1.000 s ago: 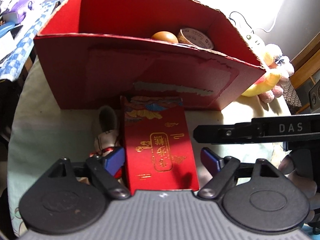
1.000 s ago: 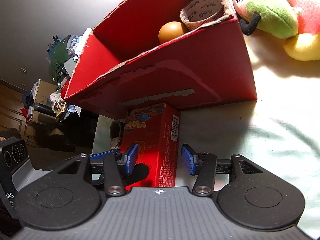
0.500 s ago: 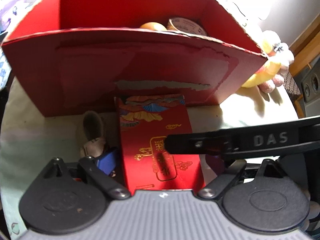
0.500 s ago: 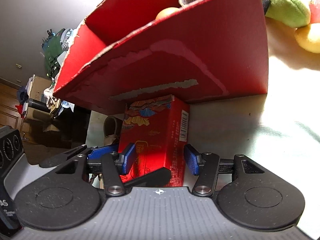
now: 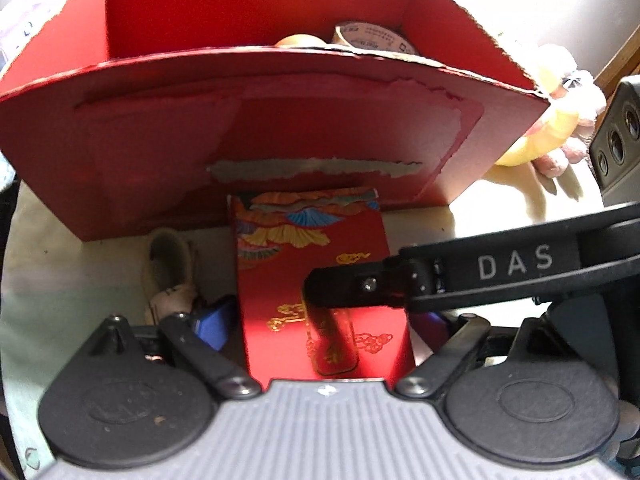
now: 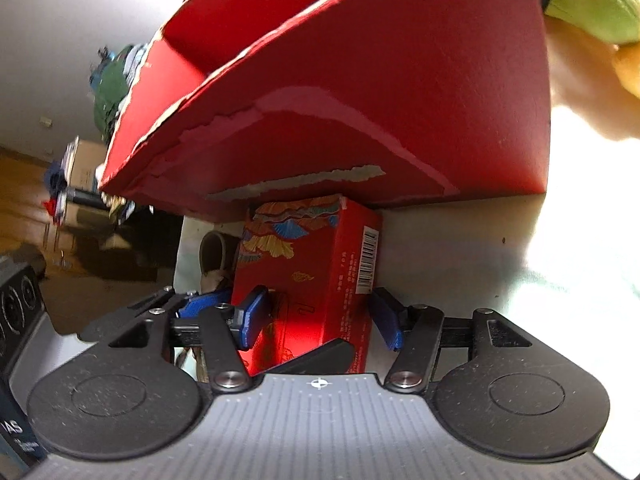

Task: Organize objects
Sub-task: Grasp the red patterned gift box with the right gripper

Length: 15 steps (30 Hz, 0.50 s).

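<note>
A small red packet with gold print [image 5: 316,280] lies on the table against the front wall of a big red cardboard box [image 5: 280,128]. My left gripper [image 5: 320,320] is open, its blue pads [image 5: 212,324] on either side of the packet. My right gripper [image 6: 320,316] is open too and straddles the same packet [image 6: 320,272] from the right side; its upper finger [image 5: 352,288] crosses over the packet in the left wrist view. The box [image 6: 360,100] holds an orange ball [image 5: 300,41] and a tape roll [image 5: 372,36].
A small plush rabbit [image 5: 168,276] lies left of the packet, by my left pad. A yellow and pink plush toy [image 5: 552,128] sits right of the box; a green and yellow one [image 6: 592,4] shows in the right wrist view. Cluttered floor lies beyond the table's left edge [image 6: 80,216].
Both grippers have moved forward toward the box. My right gripper has slid further over the packet, so its finger now crosses the packet's top.
</note>
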### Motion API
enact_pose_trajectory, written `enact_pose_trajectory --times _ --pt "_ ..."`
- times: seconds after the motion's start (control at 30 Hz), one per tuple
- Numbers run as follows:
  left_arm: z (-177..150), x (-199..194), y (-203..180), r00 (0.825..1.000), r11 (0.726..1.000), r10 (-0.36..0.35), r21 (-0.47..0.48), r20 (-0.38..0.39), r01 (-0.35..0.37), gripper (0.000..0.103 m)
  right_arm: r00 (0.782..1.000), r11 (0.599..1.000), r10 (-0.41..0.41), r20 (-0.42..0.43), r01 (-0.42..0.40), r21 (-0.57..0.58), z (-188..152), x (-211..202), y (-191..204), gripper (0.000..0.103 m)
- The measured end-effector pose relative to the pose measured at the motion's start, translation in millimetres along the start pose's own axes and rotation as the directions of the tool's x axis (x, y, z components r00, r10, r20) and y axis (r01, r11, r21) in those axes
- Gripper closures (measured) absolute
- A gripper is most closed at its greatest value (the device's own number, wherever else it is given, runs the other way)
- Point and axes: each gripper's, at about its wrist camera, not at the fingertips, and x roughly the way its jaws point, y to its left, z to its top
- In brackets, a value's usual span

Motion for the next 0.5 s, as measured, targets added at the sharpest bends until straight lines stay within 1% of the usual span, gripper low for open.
enact_pose_trajectory --times 0.17,0.33,0.5 --pt "1.2 -2.1 -9.0 1.0 0.999 -0.004 -0.041 -0.006 0.004 0.015 0.999 0.999 0.011 -0.04 -0.012 -0.033 8.2 -12.2 -6.6 0.044" --pt "-0.5 -11.1 -29.0 1.0 0.999 0.005 -0.038 0.013 -0.005 0.015 0.997 0.995 0.015 -0.077 -0.023 -0.1 9.7 -28.3 -10.3 0.044" --pt "-1.7 -16.2 -45.4 1.0 0.998 -0.016 -0.059 0.013 0.017 0.015 0.994 0.99 0.012 -0.107 -0.027 -0.139 9.2 -38.2 -15.0 0.044"
